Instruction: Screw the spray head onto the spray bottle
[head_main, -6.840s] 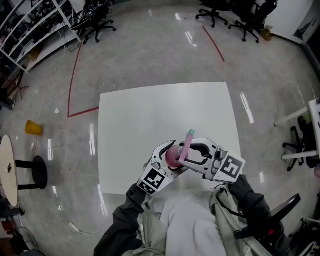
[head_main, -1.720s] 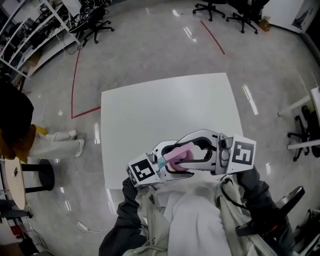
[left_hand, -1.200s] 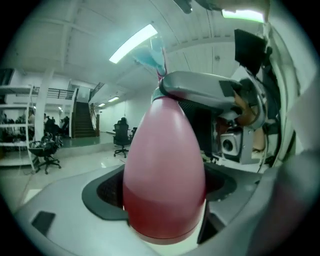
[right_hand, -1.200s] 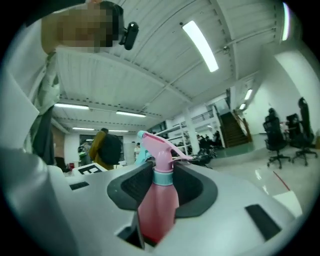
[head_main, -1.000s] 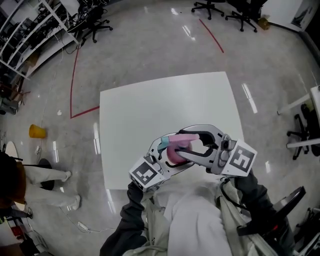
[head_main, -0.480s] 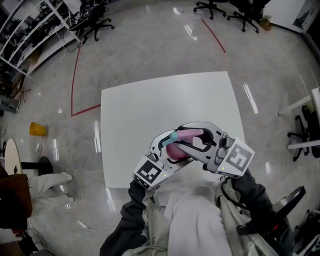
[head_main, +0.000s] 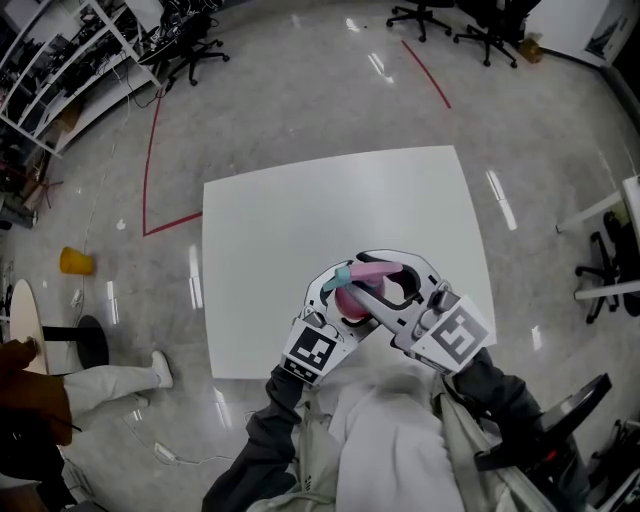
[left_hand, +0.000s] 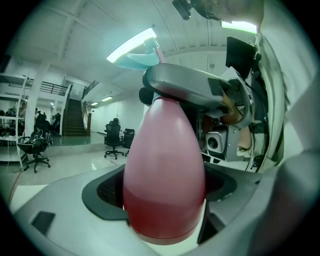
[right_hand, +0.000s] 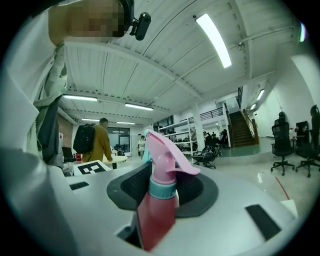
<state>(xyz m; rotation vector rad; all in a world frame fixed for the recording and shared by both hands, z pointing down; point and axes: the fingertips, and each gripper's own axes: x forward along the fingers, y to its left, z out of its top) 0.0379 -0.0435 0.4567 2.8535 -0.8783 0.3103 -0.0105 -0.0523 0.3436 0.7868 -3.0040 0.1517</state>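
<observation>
Clamping spray bottle (left_hand: 162, 180) in left hand-held gripper (head_main: 338, 292), right hand-held gripper (head_main: 368, 282) pinching spray head (right_hand: 159, 154)

Both jaw gaps are taken. The bottle (left_hand: 164, 190) fills the slot between the left gripper (head_main: 335, 290) jaws, and its neck sits between the right gripper (head_main: 375, 285) jaws. The right gripper crosses just ahead of the left jaws, so no way through there. The spray head (right_hand: 162, 145) sticks out past the right jaws. The table (head_main: 300, 210) beyond both jaw sets is open, with room to pass. Behind the grippers, the person's torso (head_main: 380, 440) blocks.
</observation>
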